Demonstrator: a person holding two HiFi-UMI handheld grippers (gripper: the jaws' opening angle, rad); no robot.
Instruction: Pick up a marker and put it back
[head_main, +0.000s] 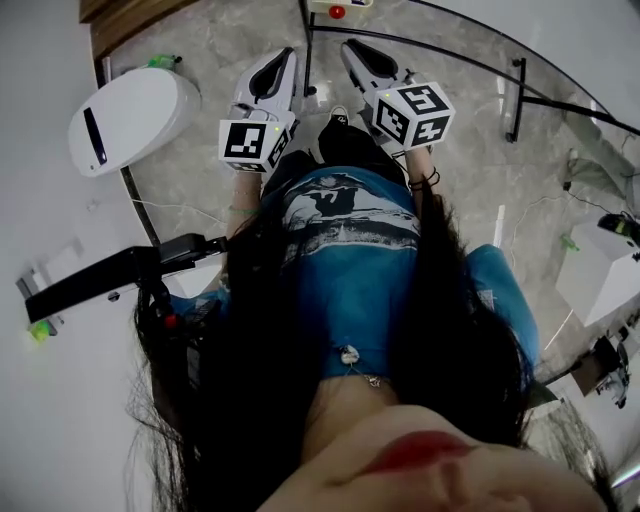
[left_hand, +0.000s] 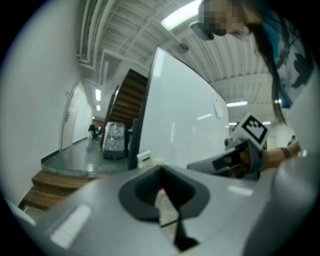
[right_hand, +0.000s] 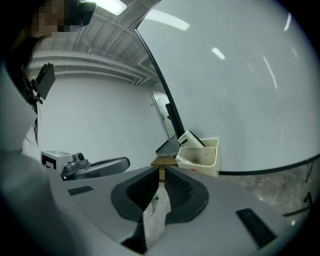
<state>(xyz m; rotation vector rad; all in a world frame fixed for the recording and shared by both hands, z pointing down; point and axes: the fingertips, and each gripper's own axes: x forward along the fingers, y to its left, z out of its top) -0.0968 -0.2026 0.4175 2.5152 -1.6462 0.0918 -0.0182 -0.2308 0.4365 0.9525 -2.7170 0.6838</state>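
Though tilted, white block (right_hand: 191, 139) in bin (right_hand: 204, 164)

The left gripper (head_main: 286, 56) and the right gripper (head_main: 352, 48), at the upper middle of the head view, are pale grey-white with black insets. Each bears a cube (head_main: 255, 140) patterned in black-and-white squares. Below them the shirt (head_main: 350, 260) is bright blue with a white and dark printed band, and the long hair (head_main: 240, 380) on both sides is black. The floor (head_main: 200, 200) is grey marbled stone. At upper left are a white oval casing (head_main: 140, 115) with a black slot and a brown wooden strip (head_main: 125, 18). In the right gripper view, the tray (right_hand: 202, 165) right of centre is cream.
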